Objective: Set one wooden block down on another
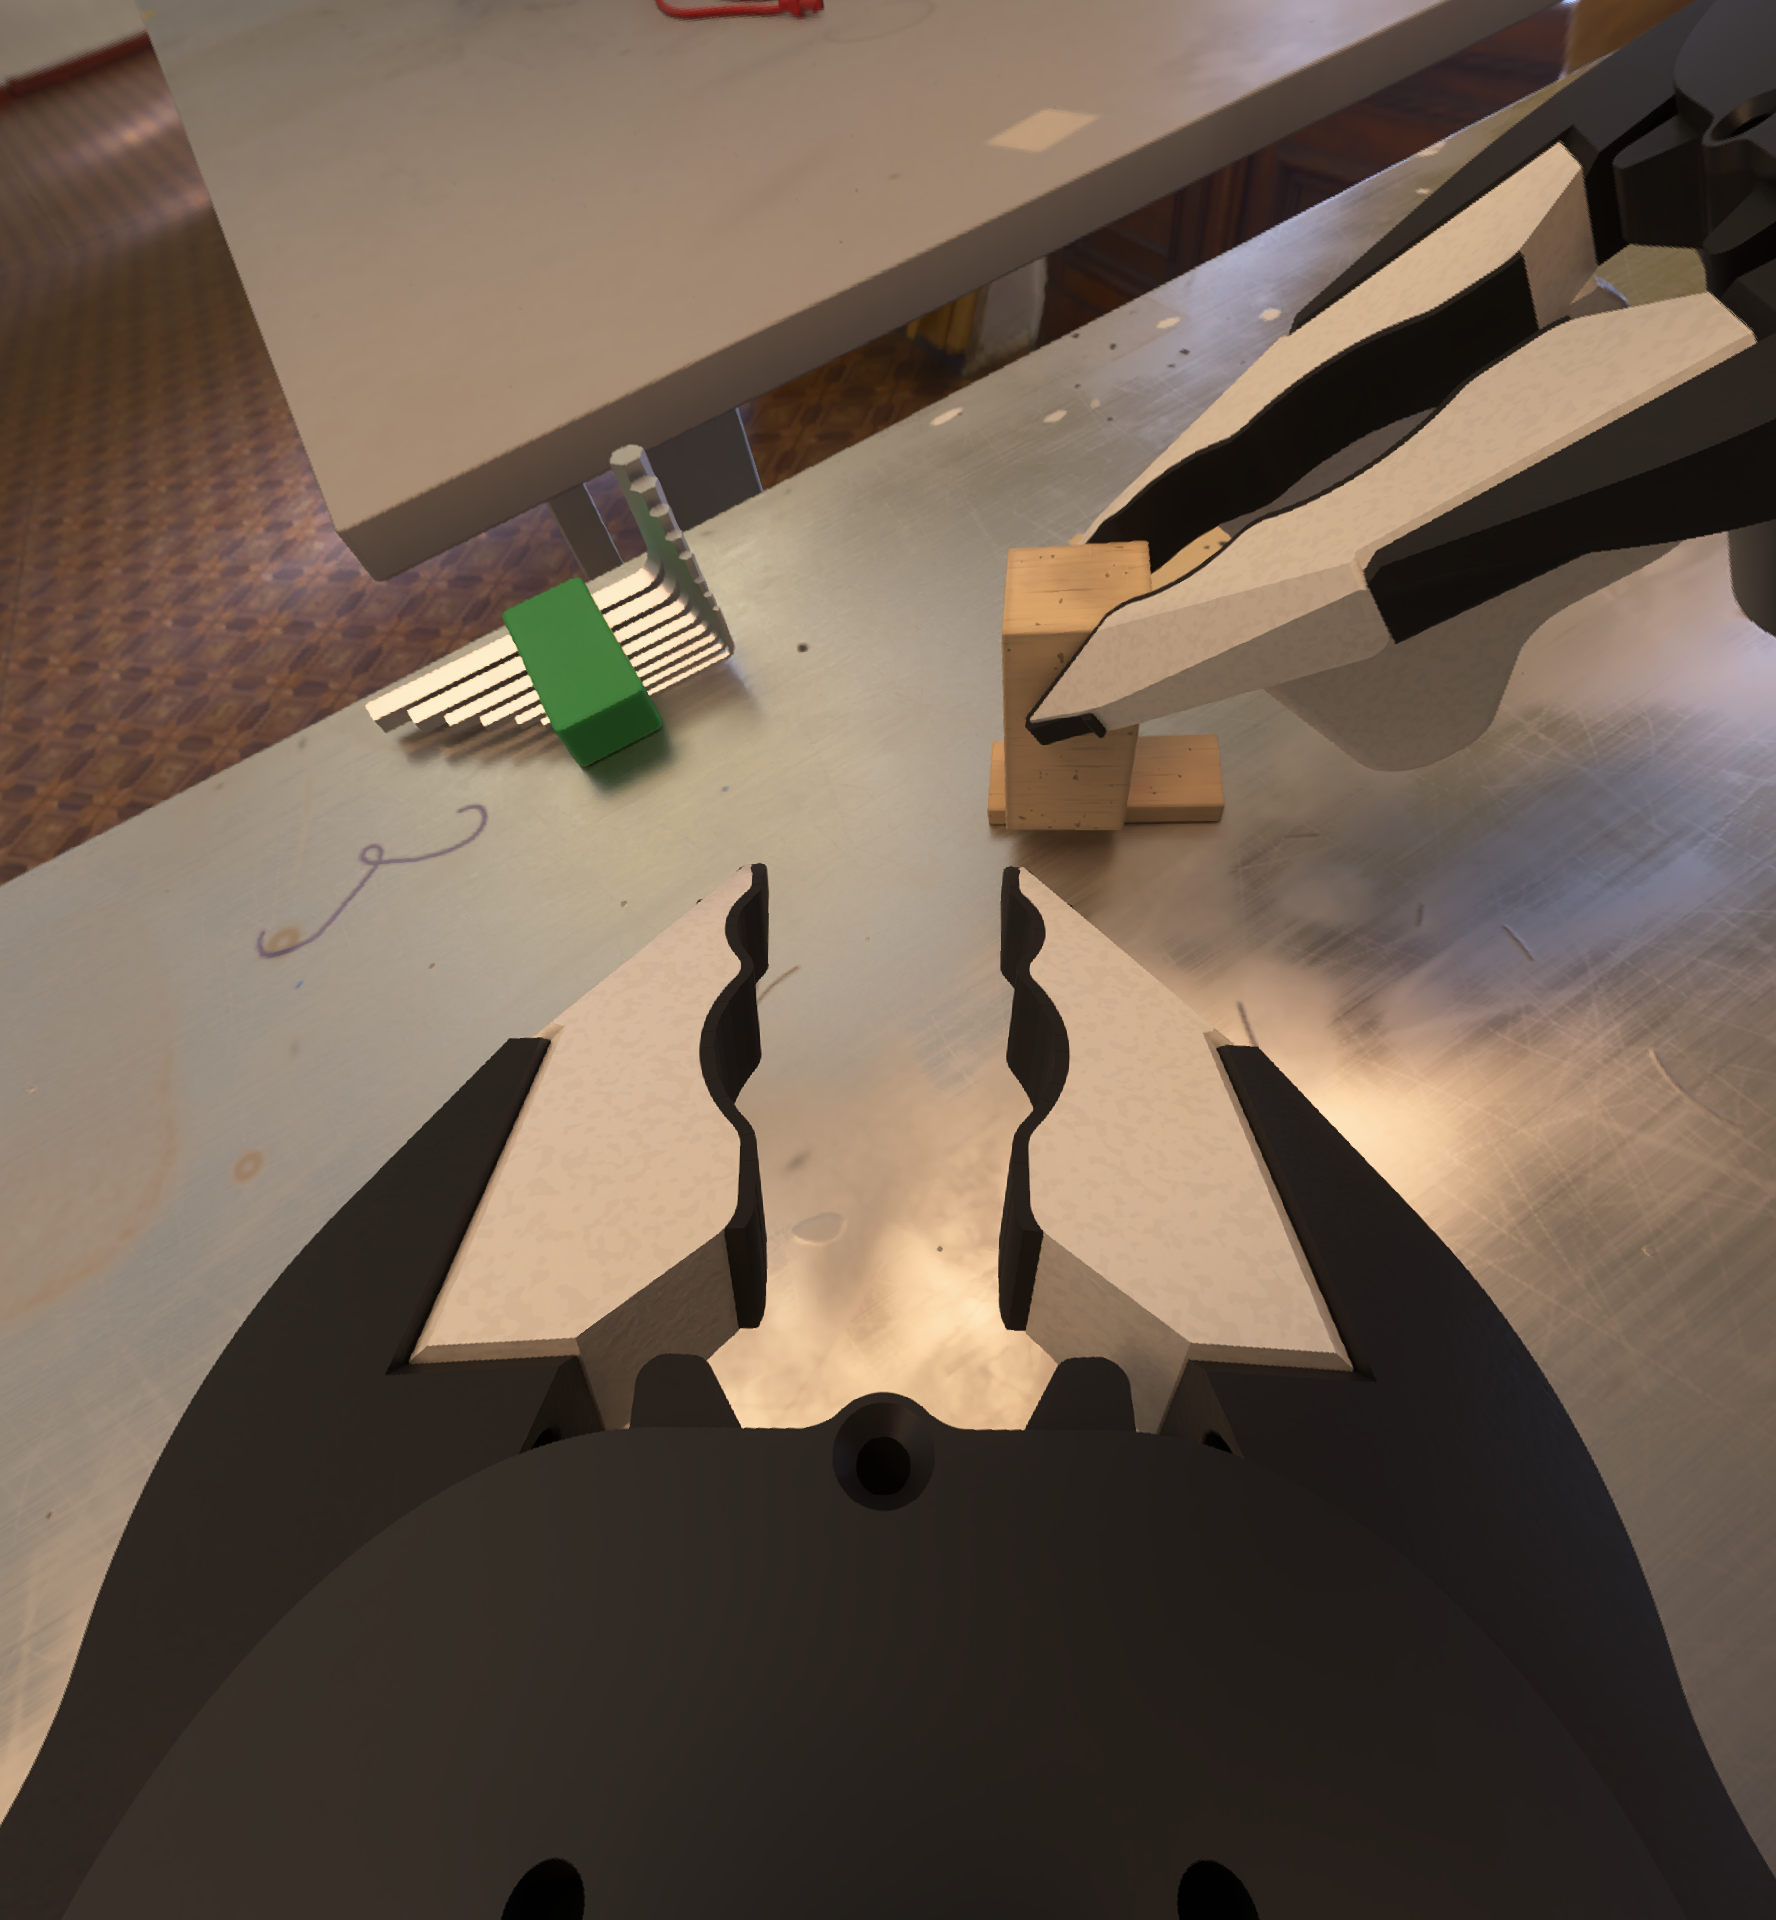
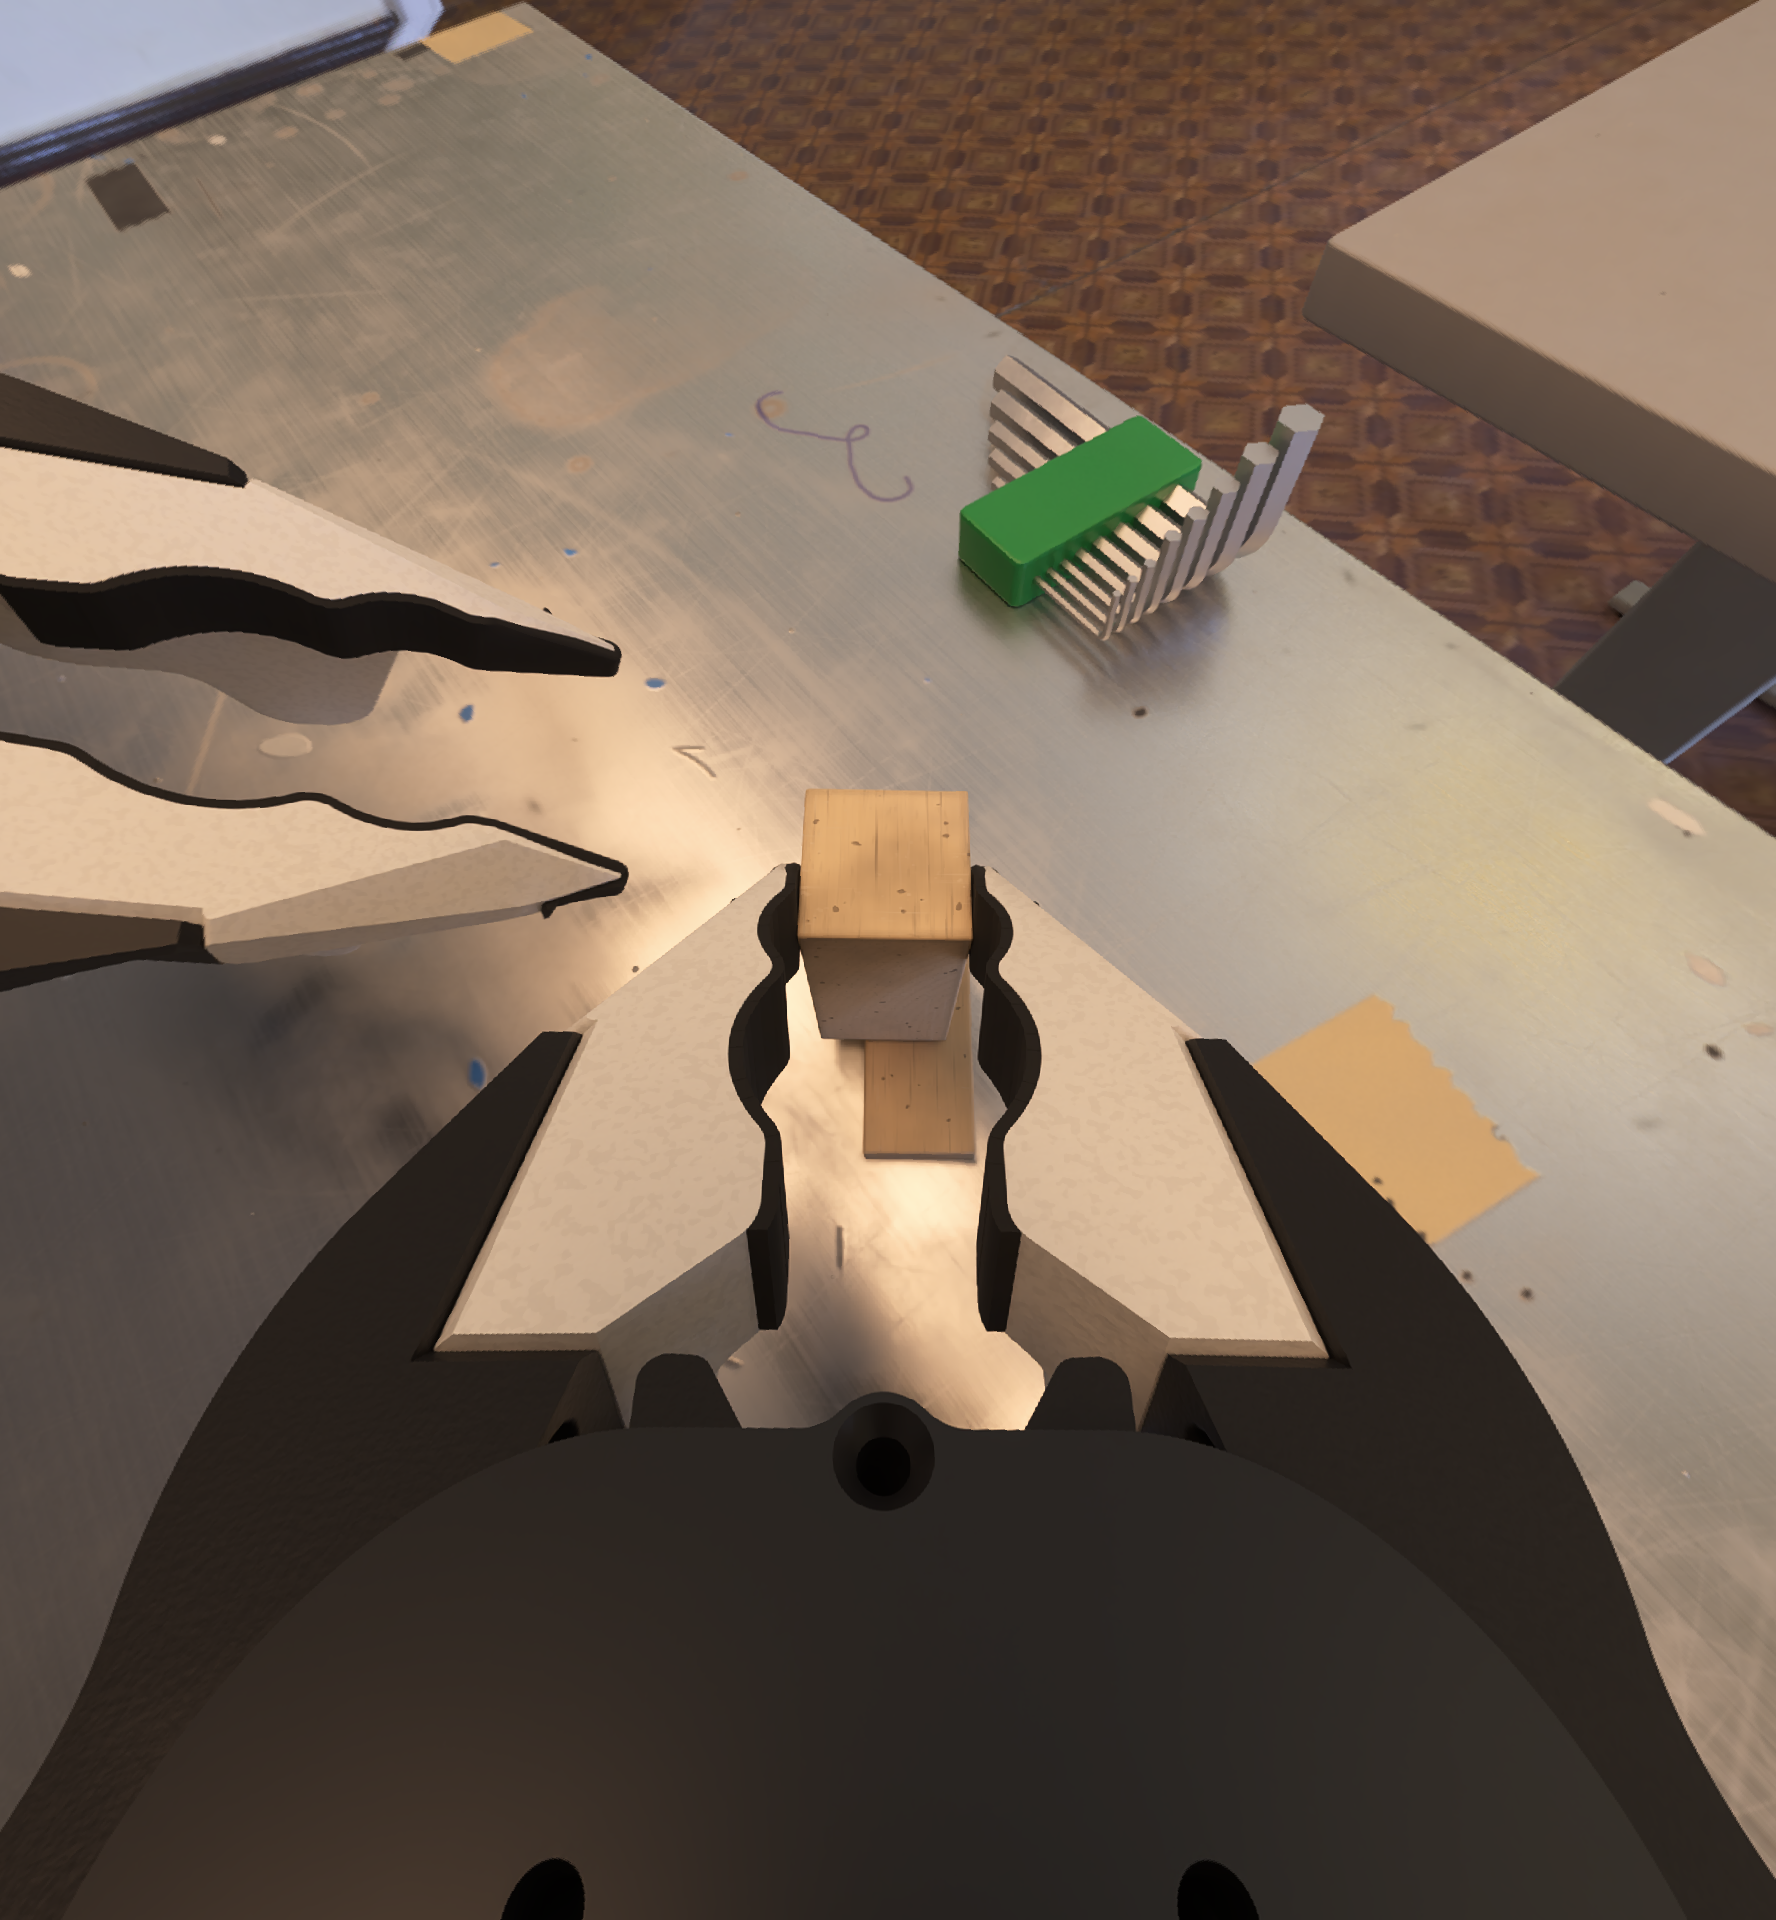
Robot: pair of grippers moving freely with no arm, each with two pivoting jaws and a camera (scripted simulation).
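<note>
The right gripper [image 2: 884,904] has its jaws clamped on the sides of a tall block [image 2: 885,883]. The tall block stands upright on a flat block [image 1: 1175,777] lying on the table [image 1: 967,1039]. The left gripper [image 1: 882,883] has its jaws apart, holding nothing. A green block [image 1: 580,670] with metal keys [image 1: 676,608] lies near the table's far edge.

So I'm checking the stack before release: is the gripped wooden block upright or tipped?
Upright. The tall wooden block stands on end on the flat wooden block, with the right gripper shut on its sides.
</note>
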